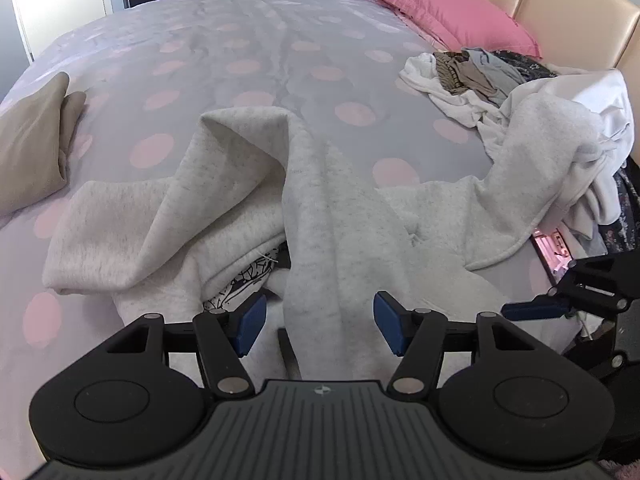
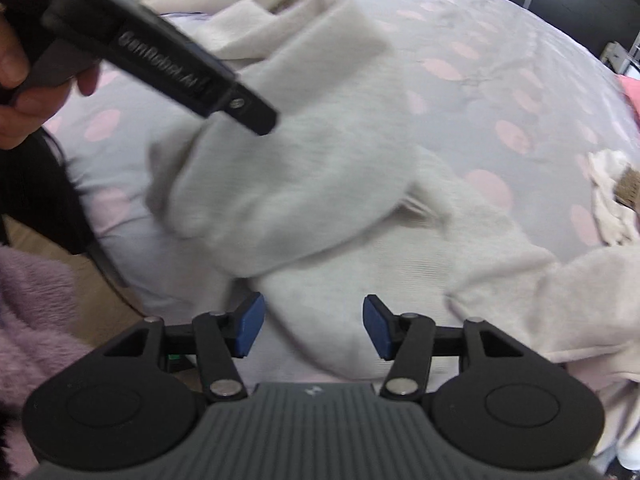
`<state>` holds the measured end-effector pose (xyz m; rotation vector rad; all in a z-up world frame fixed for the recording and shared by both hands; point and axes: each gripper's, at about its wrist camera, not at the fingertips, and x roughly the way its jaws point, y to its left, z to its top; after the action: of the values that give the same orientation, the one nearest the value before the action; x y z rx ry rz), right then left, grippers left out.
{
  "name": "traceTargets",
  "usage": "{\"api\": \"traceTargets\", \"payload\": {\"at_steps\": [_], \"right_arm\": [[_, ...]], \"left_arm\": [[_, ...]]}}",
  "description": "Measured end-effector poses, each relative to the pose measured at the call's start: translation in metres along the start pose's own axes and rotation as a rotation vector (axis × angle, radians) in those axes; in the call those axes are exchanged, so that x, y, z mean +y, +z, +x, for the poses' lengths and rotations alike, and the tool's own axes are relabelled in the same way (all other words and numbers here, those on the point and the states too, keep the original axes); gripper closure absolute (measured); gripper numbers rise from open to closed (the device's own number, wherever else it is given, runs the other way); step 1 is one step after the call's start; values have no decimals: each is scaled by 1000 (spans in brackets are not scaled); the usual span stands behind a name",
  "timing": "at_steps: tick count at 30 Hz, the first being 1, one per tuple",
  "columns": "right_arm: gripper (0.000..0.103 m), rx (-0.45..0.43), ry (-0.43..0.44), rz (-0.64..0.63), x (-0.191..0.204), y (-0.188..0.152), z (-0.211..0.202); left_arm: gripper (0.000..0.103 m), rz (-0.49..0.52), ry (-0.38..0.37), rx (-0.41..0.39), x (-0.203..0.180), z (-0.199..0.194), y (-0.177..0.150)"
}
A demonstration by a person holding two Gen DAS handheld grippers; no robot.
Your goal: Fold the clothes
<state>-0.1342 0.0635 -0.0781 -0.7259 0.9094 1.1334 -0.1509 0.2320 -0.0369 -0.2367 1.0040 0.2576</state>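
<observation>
Both handheld grippers are seen with blue-padded fingers spread wide and nothing pinched between them. Directly ahead of the left gripper (image 1: 320, 326), a pale grey heathered fleece sweatshirt (image 1: 256, 200) is spread in rumpled heaps on the grey bedspread with pink dots (image 1: 248, 52). One thick band of the fleece is draped toward the tool and passes between its open fingers, its long axis running roughly along the gripper's line of sight, away across the bed. A sleeve-like part is trailed off to the right, up onto a mixed pile of white, olive and dark garments (image 1: 500, 80) below a pink pillow (image 1: 440, 12). A tan folded cloth (image 1: 32, 152) is laid at the far left.

The right gripper (image 2: 314, 328) is held over the near edge of the same fleece, whose bulk lies ahead and to its left; this view is blurred. The left gripper is judged the better placed, since the band already sits between its fingers. How far the folding has gone cannot be told from so crumpled a lie.
</observation>
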Motion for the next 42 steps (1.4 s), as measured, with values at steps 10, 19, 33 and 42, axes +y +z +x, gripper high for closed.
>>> {"api": "traceTargets", "payload": {"at_steps": [10,19,33,42], "right_arm": [[45,31,-155,118,-56,17,40],[45,-54,-110,109,-38,46,19],[30,-221,-44,41,7,118,-10],[53,-168,4,95,9,143,26]], "left_arm": [[100,14,-19,-27,8,13,7],[95,72,8,-50,0,-3,-4],[48,-154,103,-46,81,-25,-46],[48,-190,84,-44,92,-14,-51]]}}
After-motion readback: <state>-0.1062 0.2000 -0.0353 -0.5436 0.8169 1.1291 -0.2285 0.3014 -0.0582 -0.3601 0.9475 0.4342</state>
